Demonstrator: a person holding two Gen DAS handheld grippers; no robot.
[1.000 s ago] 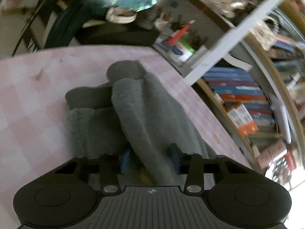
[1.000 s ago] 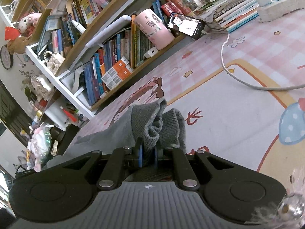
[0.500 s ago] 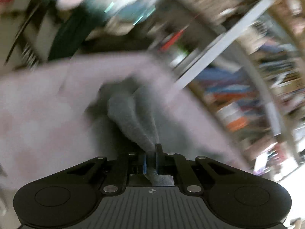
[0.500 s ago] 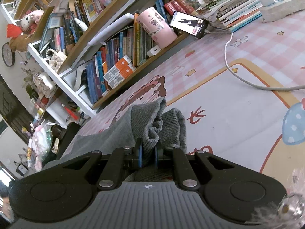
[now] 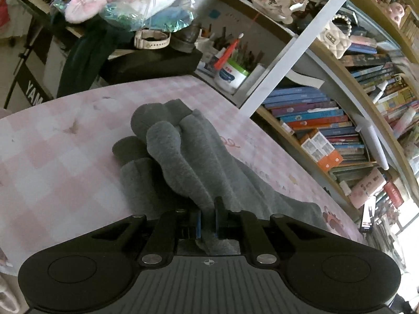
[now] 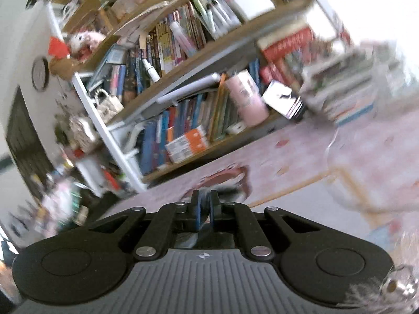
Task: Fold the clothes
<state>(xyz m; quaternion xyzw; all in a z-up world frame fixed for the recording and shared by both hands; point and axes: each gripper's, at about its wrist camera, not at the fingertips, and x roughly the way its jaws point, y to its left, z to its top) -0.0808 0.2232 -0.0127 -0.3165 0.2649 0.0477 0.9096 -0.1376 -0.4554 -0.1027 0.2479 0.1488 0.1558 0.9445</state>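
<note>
My left tongs (image 5: 208, 217) are clamped on a fold of the grey garment (image 5: 183, 154), which lies bunched on the pink checked tabletop (image 5: 52, 162) toward its far edge. My right tongs (image 6: 204, 209) are closed to a sliver — whether cloth sits between them, I cannot tell; that view is blurred. Legible writing: "YAM" on the black keyboard stand (image 5: 32, 94) beyond the left corner. Bookshelf (image 5: 327, 120) spines are unreadable.
</note>
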